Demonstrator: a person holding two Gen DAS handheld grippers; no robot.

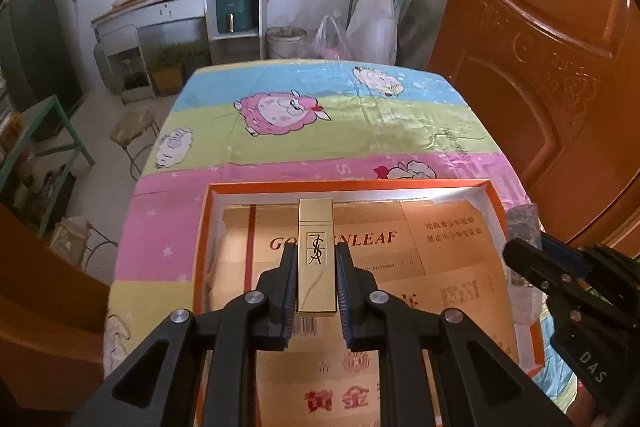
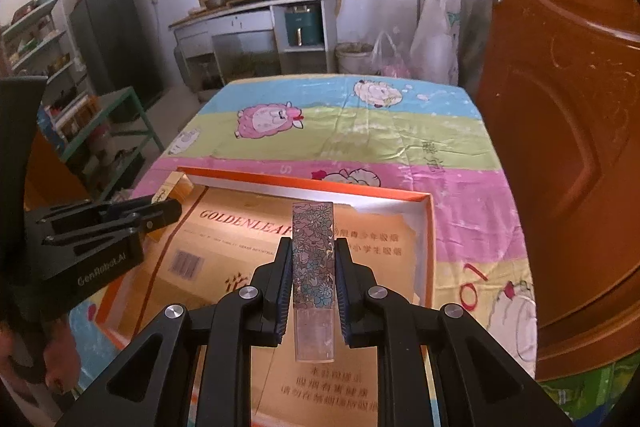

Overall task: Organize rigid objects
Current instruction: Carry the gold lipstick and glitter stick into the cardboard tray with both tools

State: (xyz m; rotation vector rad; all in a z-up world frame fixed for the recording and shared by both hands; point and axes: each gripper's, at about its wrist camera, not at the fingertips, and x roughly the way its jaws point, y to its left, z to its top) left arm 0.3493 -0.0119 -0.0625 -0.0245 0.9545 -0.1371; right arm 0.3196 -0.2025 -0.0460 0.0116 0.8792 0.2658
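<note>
While both items hang over the orange-rimmed box [image 1: 202, 247], I list them as follows. Item one: gold lipstick case [image 1: 316, 255], monogram facing up, clamped lengthwise in my left claw [image 1: 316, 263], lower centre of the left view, above the box's gold card lining [image 1: 440, 267]. Item two: flower-patterned clear tube [image 2: 313, 267], pinched at its middle by my right claw [image 2: 313, 263], lower centre of the right view, over the same box [image 2: 360, 193], with the left claw [image 2: 168, 211] at mid left. Box rests on the cartoon sheep tablecloth [image 1: 320, 123]. Handling note, my judgement: lower each piece level until it touches the lining, keep them parallel and apart, then part the pads slowly; both surfaces look slick and could skid or roll if dropped.
</note>
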